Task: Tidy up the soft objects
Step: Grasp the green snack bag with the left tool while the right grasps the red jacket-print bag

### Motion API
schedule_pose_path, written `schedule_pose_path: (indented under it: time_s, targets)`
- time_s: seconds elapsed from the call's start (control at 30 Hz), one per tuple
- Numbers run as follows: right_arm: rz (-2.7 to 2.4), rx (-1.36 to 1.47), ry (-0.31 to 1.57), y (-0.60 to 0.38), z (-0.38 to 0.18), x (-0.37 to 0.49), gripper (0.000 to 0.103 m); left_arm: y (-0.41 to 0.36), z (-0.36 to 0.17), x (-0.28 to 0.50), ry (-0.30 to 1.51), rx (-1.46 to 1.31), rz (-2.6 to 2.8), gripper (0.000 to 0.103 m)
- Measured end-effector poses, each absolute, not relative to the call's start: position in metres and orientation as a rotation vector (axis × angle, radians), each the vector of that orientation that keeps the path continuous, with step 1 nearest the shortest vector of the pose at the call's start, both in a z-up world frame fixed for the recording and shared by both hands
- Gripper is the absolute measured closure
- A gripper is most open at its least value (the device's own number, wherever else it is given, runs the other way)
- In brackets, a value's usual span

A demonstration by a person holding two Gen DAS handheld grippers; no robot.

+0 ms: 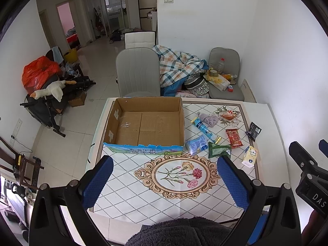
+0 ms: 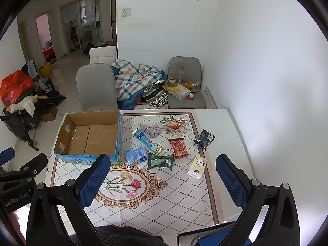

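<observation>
An open cardboard box (image 1: pixel 143 123) (image 2: pixel 90 137) stands empty at the table's far left. To its right lie soft packets: a blue tissue pack (image 1: pixel 196 144) (image 2: pixel 136 155), a green packet (image 1: pixel 219 150) (image 2: pixel 161 161), a red snack packet (image 1: pixel 234 138) (image 2: pixel 178 146), a blue tube (image 1: pixel 206 130) (image 2: pixel 147 141), a lilac cloth (image 1: pixel 210 120) (image 2: pixel 151 130), an orange packet (image 1: pixel 229 114) (image 2: pixel 174 124), a black packet (image 1: pixel 254 130) (image 2: pixel 205 139) and a yellow-white tissue pack (image 1: pixel 250 156) (image 2: pixel 197 167). My left gripper (image 1: pixel 165 177) and right gripper (image 2: pixel 164 176) hover open and empty above the table's near side.
The table (image 1: pixel 127 188) (image 2: pixel 184 201) has a diamond-pattern cloth with a floral medallion. Grey chairs (image 1: pixel 137 71) and a plaid blanket (image 1: pixel 176 65) stand behind it. A white wall (image 2: pixel 266 82) borders the right side. A cluttered stroller (image 1: pixel 47 94) stands left.
</observation>
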State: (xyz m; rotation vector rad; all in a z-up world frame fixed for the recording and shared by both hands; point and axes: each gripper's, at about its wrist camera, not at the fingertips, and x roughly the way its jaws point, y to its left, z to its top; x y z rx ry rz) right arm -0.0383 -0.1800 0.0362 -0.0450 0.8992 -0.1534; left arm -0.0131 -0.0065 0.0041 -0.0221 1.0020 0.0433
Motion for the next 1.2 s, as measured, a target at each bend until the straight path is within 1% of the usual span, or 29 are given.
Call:
schedule_pose_path:
  time_s: [0.2,0.3,0.43,0.53,0.67,0.8,0.9,1.03,1.13,1.2]
  targets:
    - [-0.146,-0.044,0.9,-0.18,0.035,-0.037,0.0,-0.006,0.0,-0.012,1.015,-0.029,0.038,0.0]
    - [-0.138,-0.014,0.93,-0.186,0.025,-0.03,0.0,-0.008,-0.007,-0.005,1.032,-0.025,0.018,0.0]
    - [-0.144,0.051,1.007,-0.209,-0.004,-0.012,0.0,-0.022,-0.029,0.026,1.066,-0.003,-0.032,0.0]
    - [-0.163,0.127,1.086,-0.245,-0.036,0.011,0.0,-0.043,-0.059,0.067,1.132,0.022,-0.088,0.0]
    - [-0.246,0.199,1.184,-0.305,-0.091,0.049,0.0,-0.081,-0.121,0.13,1.248,0.071,-0.17,0.0]
    - [-0.319,0.273,1.321,-0.365,-0.166,0.086,0.0,-0.127,-0.179,0.176,1.319,0.156,-0.243,0.0]
    - [-0.342,0.296,1.413,-0.398,-0.224,0.108,0.0,-0.169,-0.226,0.201,1.405,0.262,-0.339,0.0]
    - [-0.387,0.36,1.519,-0.435,-0.295,0.124,0.0,-0.226,-0.279,0.222,1.441,0.428,-0.425,0.0]
    - [-0.381,0.425,1.572,-0.452,-0.335,0.133,0.0,-0.253,-0.314,0.223,1.468,0.569,-0.532,0.0]
    - [-0.365,0.465,1.603,-0.459,-0.351,0.139,0.0,-0.268,-0.342,0.216,1.497,0.681,-0.619,0.0]
